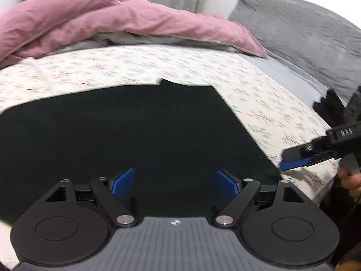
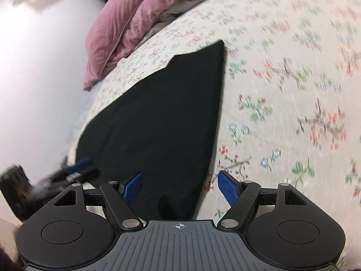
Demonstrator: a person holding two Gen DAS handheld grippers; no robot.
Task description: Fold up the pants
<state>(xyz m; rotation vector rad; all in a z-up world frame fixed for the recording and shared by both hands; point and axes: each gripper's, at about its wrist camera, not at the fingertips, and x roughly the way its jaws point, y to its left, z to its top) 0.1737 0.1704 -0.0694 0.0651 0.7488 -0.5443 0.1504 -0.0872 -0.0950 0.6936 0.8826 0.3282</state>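
The black pants lie flat on the bed, near its front edge, below a pink duvet. The left hand-held gripper hovers over them, jaws apart and empty. The right hand-held gripper also stands apart, straddling the pants' near right edge, gripping nothing.

On the bed lie 1 black pants, 1 pink duvet, 1 grey pillow.

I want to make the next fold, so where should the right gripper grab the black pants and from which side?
Probably the near corner of the black pants, just ahead of the open right gripper. Come in from the floral sheet side: that long edge is straight, flat and exposed, so one finger can slip under it.
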